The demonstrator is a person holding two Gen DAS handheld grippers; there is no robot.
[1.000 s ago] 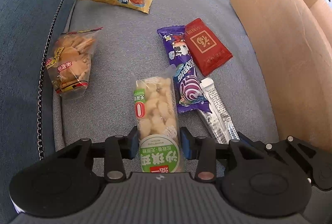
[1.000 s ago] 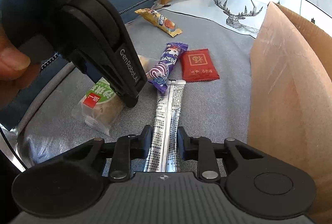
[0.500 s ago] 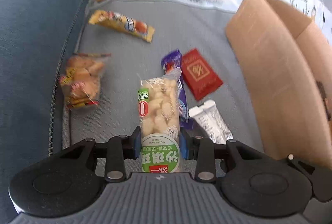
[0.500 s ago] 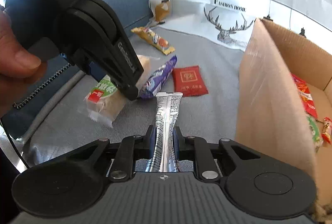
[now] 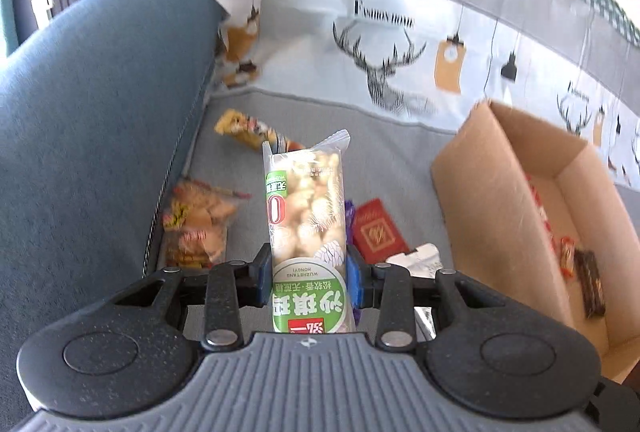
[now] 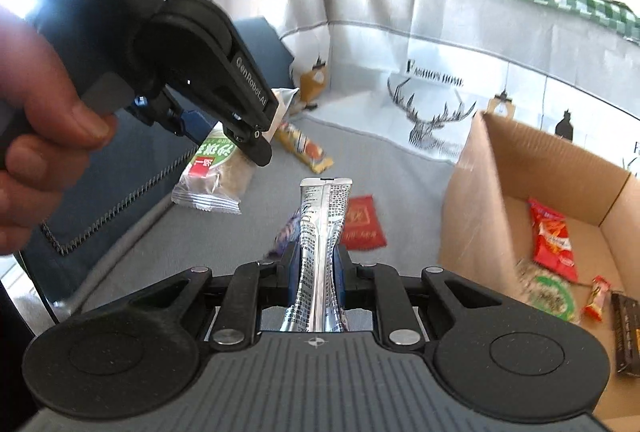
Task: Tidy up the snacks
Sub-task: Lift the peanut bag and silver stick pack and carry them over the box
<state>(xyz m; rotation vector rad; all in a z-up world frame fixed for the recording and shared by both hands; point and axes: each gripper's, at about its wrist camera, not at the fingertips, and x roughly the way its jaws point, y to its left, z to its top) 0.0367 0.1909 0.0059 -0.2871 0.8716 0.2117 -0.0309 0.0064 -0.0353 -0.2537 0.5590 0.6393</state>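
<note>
both tools are loaded and lifted off the grey sofa seat (image 5: pixel 400 159): the left gripper (image 5: pixel 307 282) is clenched on a clear, green-labelled pack of pale puffed snacks (image 5: pixel 306 207), and the right gripper (image 6: pixel 317 266) pinches a slim silver foil sachet (image 6: pixel 322 228). this looks like the carry step, so next each hand would swing right over the open brown cardboard box (image 6: pixel 472 216), clear its near wall, and let go inside.

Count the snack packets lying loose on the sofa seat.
4: yellow packet at the back, cracker bag by the blue cushion, purple packet and red packet side by side mid-seat. More may be hidden.
</note>
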